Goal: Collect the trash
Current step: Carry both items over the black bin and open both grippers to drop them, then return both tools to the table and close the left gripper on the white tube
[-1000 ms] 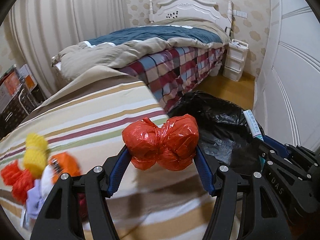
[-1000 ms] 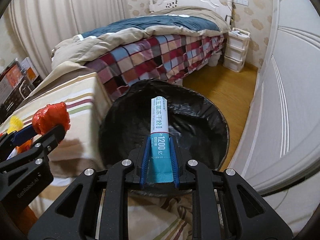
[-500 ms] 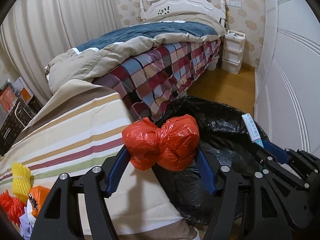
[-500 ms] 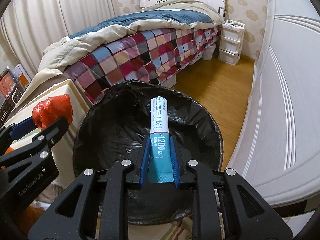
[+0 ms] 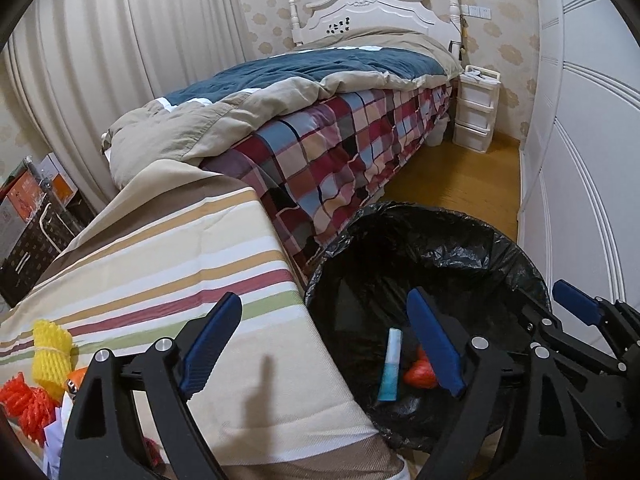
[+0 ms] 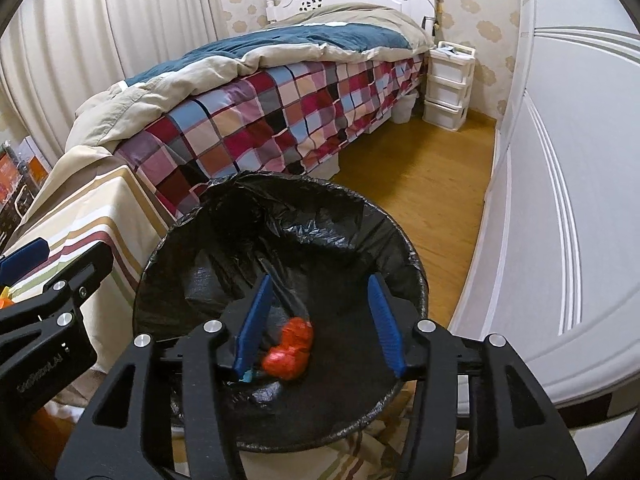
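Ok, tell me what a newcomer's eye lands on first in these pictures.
First the black-lined bin in the foreground, with a red wad and a blue tube lying at its bottom. Both tongs, left and right, hang over it with nothing between them, jaws opening. Behind, the bed with its plaid cover fills the middle of the room, and more bright scraps sit on the striped cloth at the left.

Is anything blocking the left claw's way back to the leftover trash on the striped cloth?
Nothing visible does. The left claw, jaws opening and empty, faces bare striped tablecloth; the yellow foam net and red foam netting lie uncovered at its left.
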A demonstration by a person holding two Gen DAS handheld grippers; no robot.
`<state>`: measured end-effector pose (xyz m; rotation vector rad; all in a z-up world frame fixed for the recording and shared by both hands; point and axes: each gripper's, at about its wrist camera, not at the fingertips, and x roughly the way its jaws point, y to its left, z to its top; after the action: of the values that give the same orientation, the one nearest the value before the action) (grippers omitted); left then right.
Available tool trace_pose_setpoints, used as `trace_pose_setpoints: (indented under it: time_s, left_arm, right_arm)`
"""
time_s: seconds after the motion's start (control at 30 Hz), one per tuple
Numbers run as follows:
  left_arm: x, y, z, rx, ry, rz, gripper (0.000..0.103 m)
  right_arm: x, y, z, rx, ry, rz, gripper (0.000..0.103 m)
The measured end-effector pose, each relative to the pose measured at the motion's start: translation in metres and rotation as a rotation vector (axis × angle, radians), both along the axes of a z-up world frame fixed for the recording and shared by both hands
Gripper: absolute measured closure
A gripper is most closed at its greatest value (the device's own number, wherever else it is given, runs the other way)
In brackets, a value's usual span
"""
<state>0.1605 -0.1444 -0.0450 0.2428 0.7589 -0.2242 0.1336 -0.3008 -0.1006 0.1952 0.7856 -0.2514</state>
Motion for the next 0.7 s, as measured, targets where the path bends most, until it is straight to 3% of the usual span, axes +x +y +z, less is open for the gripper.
trace_pose_setpoints:
  time_s: [0.2,0.4,0.7]
  left_arm:
    - [-0.01,0.01,0.007,-0.009,-0.011,0.008,0.019]
    - [-0.025,0.028,0.014,-0.001,-0.018,0.031,0.019]
    - [-0.057,0.075,0.025,-0.01,-0.031,0.093,0.019]
  right_arm:
    - [-0.011,0.008,0.005,0.002,-0.004,0.001,0.052]
    - [-0.025,0.025,0.014,-0.001,-0.019,0.015,0.045]
    - [-0.055,0.061,0.028,0.008,-0.048,0.061,0.038]
